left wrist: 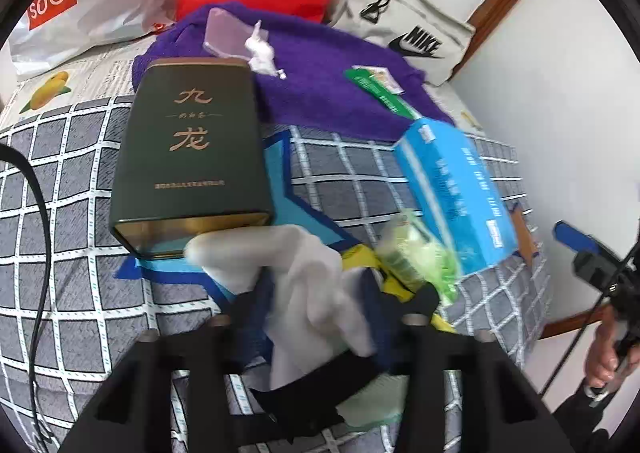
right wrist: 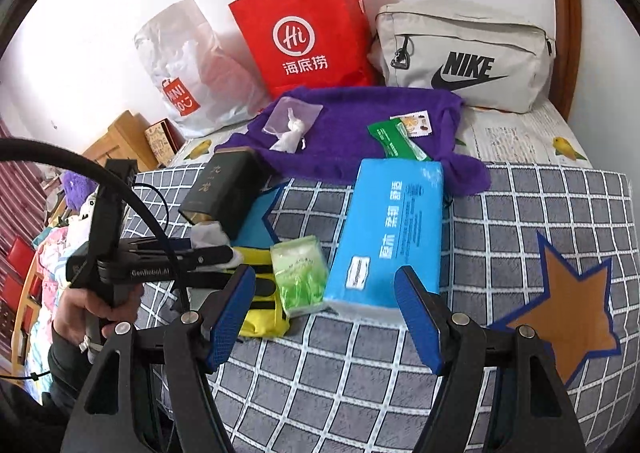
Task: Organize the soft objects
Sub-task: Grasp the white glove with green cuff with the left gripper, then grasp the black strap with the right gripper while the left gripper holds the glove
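My left gripper (left wrist: 316, 317) is down low over the bed, its jaws narrowed around a bunched white cloth (left wrist: 308, 277); the picture is blurred here, so I can't tell if the pads actually press it. The cloth spills forward between the fingers onto the checked bedspread (left wrist: 72, 213), its front edge touching the open end of a dark green tin (left wrist: 192, 149) lying on its side. Under and just right of the cloth there's a yellow pouch (right wrist: 264, 305), and on that sits a small green packet of tissues (right wrist: 300, 273).

My right gripper (right wrist: 326, 317) hangs wide open with nothing between its blue pads (right wrist: 420, 321). Right ahead of it lies a blue tissue pack (right wrist: 392, 237), flat on the bedspread, its near end just beyond my fingertips. An orange star patch (right wrist: 560, 313) shows on the bedspread to the right.

Further back, a purple towel (right wrist: 352, 133) is spread out, carrying a small clear bag (right wrist: 292, 113) with a white knotted scrap, and a green wrapper (right wrist: 396, 139) beside a small card.

Against the wall stand a white plastic bag (right wrist: 188, 69), a red paper bag (right wrist: 304, 29) and a grey Nike bag (right wrist: 468, 53). At the left of the right wrist view, my left hand (right wrist: 88, 313) grips its handle.
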`<state>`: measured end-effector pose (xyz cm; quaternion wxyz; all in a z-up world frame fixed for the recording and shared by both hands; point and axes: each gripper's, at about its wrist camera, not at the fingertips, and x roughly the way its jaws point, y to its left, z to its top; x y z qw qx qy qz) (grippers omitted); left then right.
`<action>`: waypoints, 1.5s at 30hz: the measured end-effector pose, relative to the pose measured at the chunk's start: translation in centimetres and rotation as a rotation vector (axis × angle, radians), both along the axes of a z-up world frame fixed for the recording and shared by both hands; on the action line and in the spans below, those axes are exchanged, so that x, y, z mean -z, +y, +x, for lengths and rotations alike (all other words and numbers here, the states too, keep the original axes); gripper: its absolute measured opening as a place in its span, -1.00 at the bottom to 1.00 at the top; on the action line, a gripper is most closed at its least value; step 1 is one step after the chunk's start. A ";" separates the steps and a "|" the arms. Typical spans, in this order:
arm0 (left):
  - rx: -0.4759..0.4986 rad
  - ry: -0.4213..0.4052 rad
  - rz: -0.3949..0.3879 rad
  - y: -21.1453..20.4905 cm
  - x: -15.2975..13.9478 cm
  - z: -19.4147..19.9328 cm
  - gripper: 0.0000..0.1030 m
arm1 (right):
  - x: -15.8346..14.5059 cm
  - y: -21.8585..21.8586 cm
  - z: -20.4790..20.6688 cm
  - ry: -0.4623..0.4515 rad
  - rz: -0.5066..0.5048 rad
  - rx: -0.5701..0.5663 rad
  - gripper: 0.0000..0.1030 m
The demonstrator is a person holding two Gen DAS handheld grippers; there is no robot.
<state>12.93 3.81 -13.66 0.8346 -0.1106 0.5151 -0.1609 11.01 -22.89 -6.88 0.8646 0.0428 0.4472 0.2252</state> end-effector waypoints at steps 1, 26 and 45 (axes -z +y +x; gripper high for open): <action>0.010 -0.013 0.001 0.0 -0.3 -0.3 -0.54 | 0.1 0.0 -0.2 0.000 0.003 -0.003 0.39; -0.089 -0.265 -0.004 3.8 -9.3 -2.4 -0.71 | 1.4 3.8 -1.9 0.021 -0.007 -0.098 0.39; -0.151 -0.218 -0.047 8.4 -6.8 -2.9 -0.71 | 4.6 12.5 -0.7 0.159 0.000 -0.202 0.37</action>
